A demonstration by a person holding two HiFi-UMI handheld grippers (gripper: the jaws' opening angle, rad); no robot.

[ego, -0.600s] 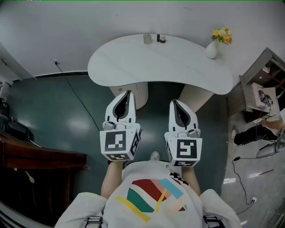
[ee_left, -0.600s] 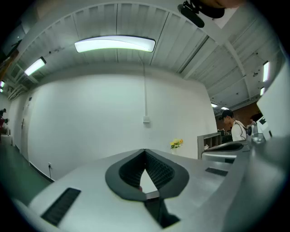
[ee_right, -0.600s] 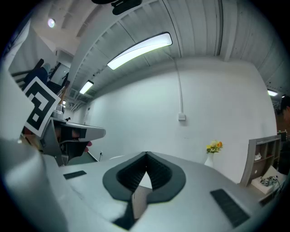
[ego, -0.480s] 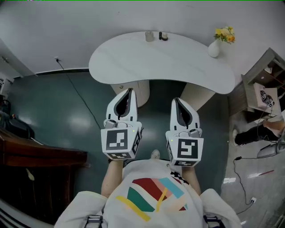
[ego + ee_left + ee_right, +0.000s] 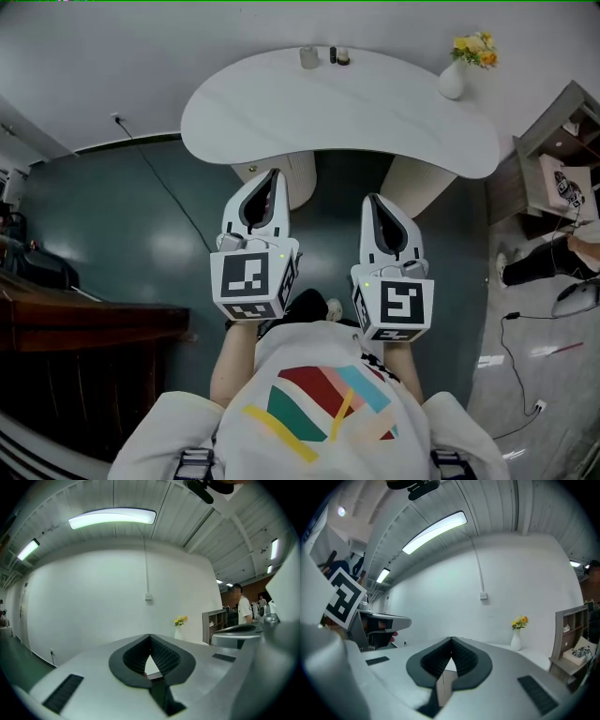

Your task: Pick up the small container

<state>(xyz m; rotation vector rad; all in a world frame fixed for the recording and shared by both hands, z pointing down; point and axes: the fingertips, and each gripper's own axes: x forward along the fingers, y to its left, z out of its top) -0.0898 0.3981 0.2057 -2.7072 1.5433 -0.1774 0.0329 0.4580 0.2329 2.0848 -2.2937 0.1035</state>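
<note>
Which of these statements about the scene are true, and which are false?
1. The left tongs and the right tongs are both shut and hold nothing. True.
2. The vase of yellow flowers stands at the left end of the table. False: it stands at the right end.
3. The small containers stand at the table's far edge. True.
4. The right tongs touch the small containers. False: they are held over the floor, short of the table.

White colour-striped shirt (image 5: 300, 352); grey left tool (image 5: 272, 172) and right tool (image 5: 372, 199) bear marker cubes (image 5: 246, 286).
</note>
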